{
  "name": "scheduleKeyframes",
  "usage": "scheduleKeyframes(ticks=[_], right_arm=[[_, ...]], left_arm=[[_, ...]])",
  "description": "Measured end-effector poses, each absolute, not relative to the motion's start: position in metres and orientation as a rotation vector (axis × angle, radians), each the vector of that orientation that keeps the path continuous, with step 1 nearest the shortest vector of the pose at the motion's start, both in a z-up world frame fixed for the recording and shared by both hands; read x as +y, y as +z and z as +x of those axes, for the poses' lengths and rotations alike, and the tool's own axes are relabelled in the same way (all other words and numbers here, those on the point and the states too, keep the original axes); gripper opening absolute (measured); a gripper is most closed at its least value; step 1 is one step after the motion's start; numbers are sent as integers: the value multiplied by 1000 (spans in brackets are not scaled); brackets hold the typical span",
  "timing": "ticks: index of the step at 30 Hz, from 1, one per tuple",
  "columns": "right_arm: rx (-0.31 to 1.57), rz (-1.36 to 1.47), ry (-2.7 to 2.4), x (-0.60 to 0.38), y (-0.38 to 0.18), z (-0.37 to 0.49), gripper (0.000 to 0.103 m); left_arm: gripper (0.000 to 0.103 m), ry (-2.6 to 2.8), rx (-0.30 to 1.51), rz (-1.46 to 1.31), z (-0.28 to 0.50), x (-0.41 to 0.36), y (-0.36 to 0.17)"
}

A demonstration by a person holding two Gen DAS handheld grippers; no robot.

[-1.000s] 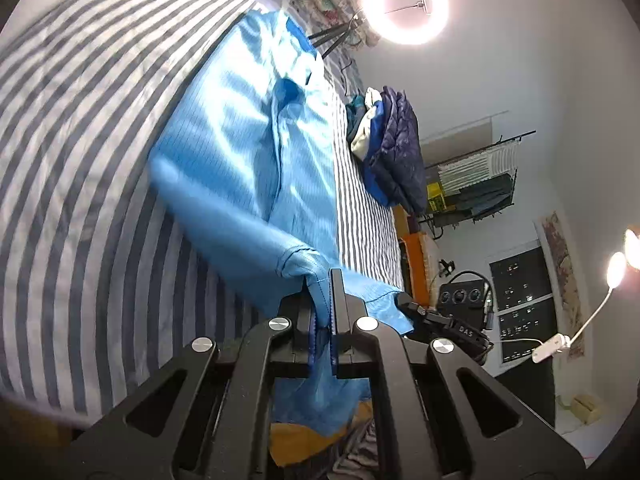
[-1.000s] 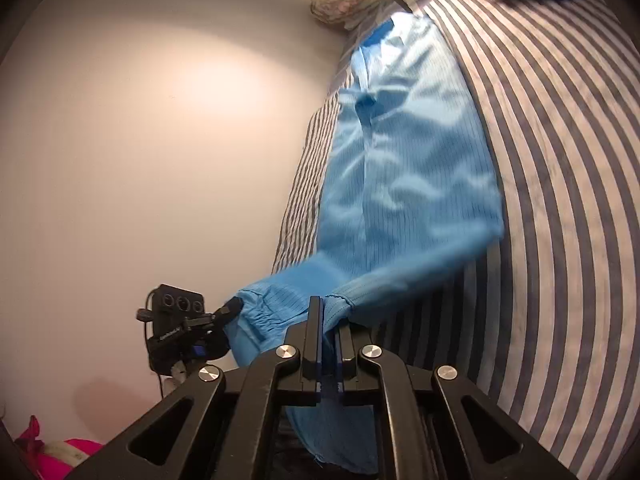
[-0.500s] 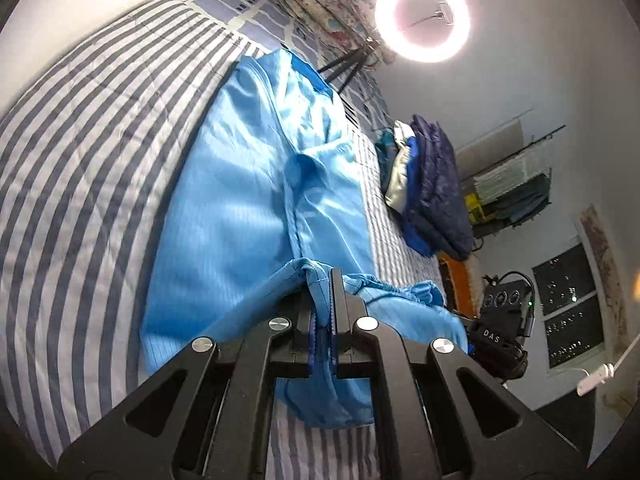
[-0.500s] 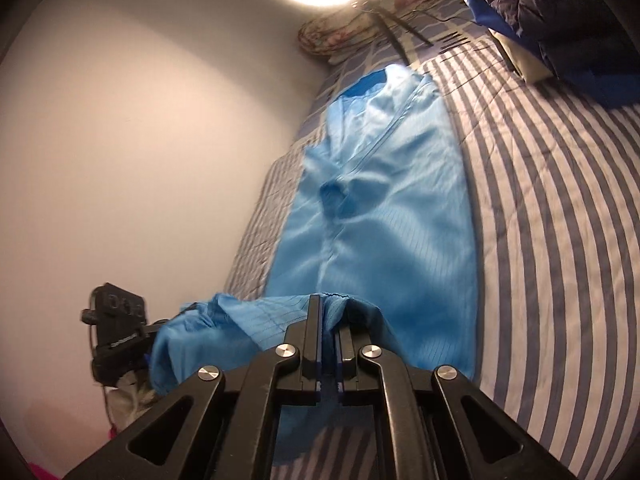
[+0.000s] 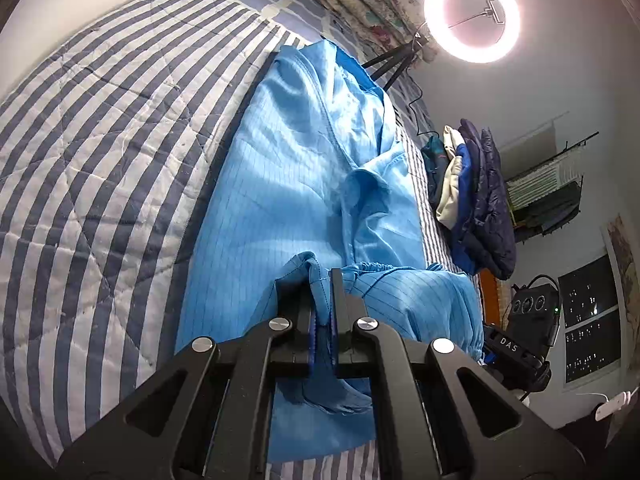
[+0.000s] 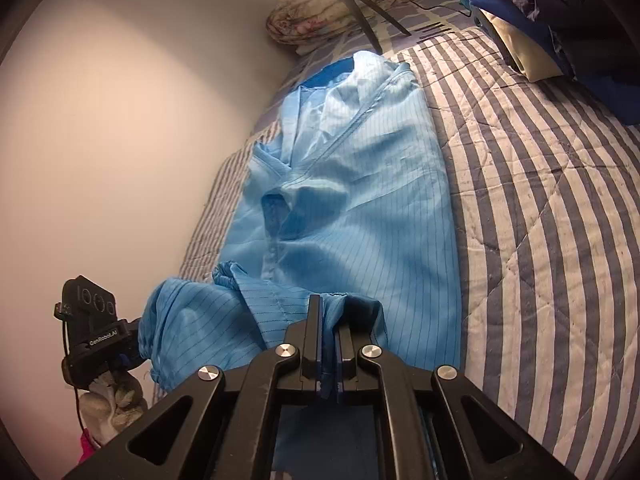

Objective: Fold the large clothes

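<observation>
A large light-blue garment [image 5: 296, 184] lies lengthwise on the striped bed, collar at the far end; it also shows in the right wrist view [image 6: 360, 200]. My left gripper [image 5: 323, 280] is shut on the garment's near hem and holds it above the lower half of the cloth. My right gripper [image 6: 328, 312] is shut on the same hem further along. The hem stretches between the two grippers, folded back over the garment. The right gripper's body shows in the left wrist view [image 5: 528, 320], and the left one in the right wrist view [image 6: 92, 332].
The striped quilt [image 5: 100, 140] covers the bed. A pile of dark-blue and white clothes [image 5: 476, 200] lies on the bed beside the garment. A ring light on a tripod [image 5: 472, 16] and a floral pillow [image 5: 352, 0] stand at the head. A wall [image 6: 120, 120] borders the bed.
Both grippers have carried the hem up from the foot of the bed and forward over the garment, towards the collar. The lower part now lies doubled over.
</observation>
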State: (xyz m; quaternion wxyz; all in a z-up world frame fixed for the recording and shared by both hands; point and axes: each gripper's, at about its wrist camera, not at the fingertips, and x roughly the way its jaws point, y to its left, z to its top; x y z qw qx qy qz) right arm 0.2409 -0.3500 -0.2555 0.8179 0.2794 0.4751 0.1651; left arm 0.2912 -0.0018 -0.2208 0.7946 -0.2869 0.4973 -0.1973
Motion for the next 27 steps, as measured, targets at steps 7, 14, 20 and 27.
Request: scheduleKeyframes(ticks=[7,14,20,27], right_arm=[[1030,673,298,-363,-264,241,2],[990,729,331,-378,-251,232,33],[928,695,318,-388,-225,221,59],[1010,381,373,-369,-206,206,32]], left_arm=[[2,-413,1070,-604,306,-4,-226],[48,-413,1052,-650,316,-3,-225],[61,-438,1010,-638,316,-1,-205],[61,-484,1028,-476,290,1,-186]])
